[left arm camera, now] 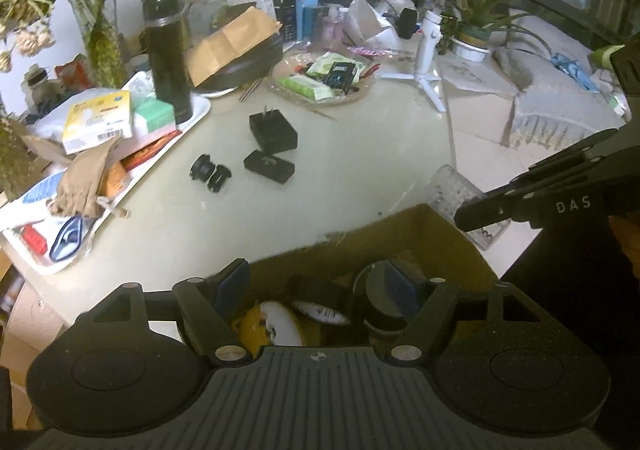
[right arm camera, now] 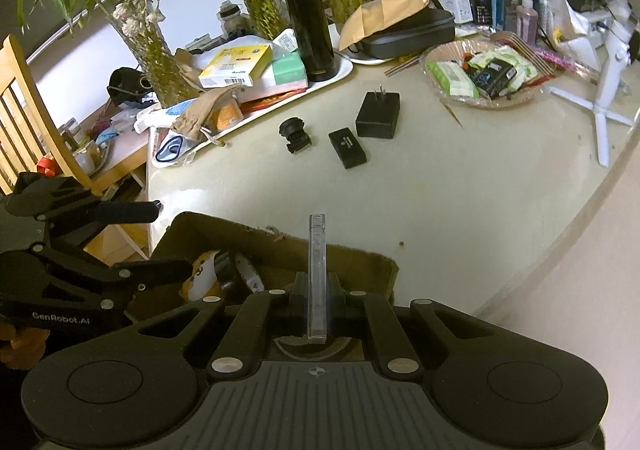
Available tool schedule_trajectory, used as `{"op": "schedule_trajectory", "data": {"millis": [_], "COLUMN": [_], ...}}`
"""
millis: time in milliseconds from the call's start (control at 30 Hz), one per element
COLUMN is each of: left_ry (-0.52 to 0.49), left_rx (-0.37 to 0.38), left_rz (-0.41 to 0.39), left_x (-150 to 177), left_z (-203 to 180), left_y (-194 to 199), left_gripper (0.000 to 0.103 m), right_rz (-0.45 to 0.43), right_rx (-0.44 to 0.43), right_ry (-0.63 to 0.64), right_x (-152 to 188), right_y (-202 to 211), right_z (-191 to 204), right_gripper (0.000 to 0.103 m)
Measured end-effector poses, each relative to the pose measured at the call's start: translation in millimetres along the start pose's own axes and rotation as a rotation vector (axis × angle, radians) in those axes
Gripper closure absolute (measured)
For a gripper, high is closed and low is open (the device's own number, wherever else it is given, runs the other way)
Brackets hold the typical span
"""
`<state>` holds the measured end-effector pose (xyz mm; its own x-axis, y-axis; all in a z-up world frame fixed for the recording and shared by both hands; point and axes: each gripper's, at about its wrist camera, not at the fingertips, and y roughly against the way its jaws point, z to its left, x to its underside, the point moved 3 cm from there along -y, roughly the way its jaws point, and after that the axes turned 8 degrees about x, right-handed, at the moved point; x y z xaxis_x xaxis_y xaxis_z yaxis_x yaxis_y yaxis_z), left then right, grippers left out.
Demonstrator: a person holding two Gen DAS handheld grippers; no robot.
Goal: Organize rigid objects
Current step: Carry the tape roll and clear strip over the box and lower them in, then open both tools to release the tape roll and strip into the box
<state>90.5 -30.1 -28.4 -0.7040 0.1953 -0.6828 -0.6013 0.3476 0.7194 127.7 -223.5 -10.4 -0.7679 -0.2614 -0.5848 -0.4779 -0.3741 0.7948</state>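
A brown cardboard box (left arm camera: 420, 226) sits at the table's near edge, holding a yellow-white toy (left arm camera: 268, 324) and tape rolls. My left gripper (left arm camera: 320, 290) is open and empty above the box. My right gripper (right arm camera: 317, 290) is shut on a clear plastic case (right arm camera: 317, 274), held edge-on over the box (right arm camera: 360, 258); the case also shows in the left wrist view (left arm camera: 464, 194). On the table lie a black charger (left arm camera: 273, 132), a small black block (left arm camera: 269, 166) and a black lens part (left arm camera: 210, 172). They also show in the right wrist view: charger (right arm camera: 378, 115), block (right arm camera: 347, 148), lens part (right arm camera: 295, 135).
A white tray (left arm camera: 192, 118) at left holds a black flask (left arm camera: 166, 58), boxes and a cloth pouch. A glass dish (left arm camera: 324, 80) of packets and a white tripod (left arm camera: 428, 62) stand further back. Plant vases line the back. A wooden chair (right arm camera: 28, 110) stands left of the table.
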Motion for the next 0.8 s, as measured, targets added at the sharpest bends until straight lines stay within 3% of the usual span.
{"op": "schedule_trajectory", "data": {"millis": [567, 633, 700, 767, 800], "left_ry": [0.097, 0.108, 0.118, 0.125, 0.128], "left_rx": [-0.025, -0.028, -0.028, -0.030, -0.033], "left_rz": [-0.048, -0.052, -0.054, -0.054, -0.052], "left_x": [21, 23, 24, 26, 26], "left_z": [-5, -5, -4, -3, -2], "left_y": [31, 33, 34, 36, 36], "left_gripper": [0.030, 0.030, 0.030, 0.030, 0.030], "right_rz": [0.027, 0.019, 0.002, -0.036, -0.045], "right_rx": [0.055, 0.072, 0.095, 0.119, 0.121], "right_ry": [-0.163, -0.161, -0.146, -0.133, -0.126], "right_x": [12, 11, 9, 9, 8], "right_y": [-1, -4, -5, 0, 2], "right_z": [-2, -4, -4, -3, -3], "right_gripper": [0.091, 0.075, 0.024, 0.009, 0.006]}}
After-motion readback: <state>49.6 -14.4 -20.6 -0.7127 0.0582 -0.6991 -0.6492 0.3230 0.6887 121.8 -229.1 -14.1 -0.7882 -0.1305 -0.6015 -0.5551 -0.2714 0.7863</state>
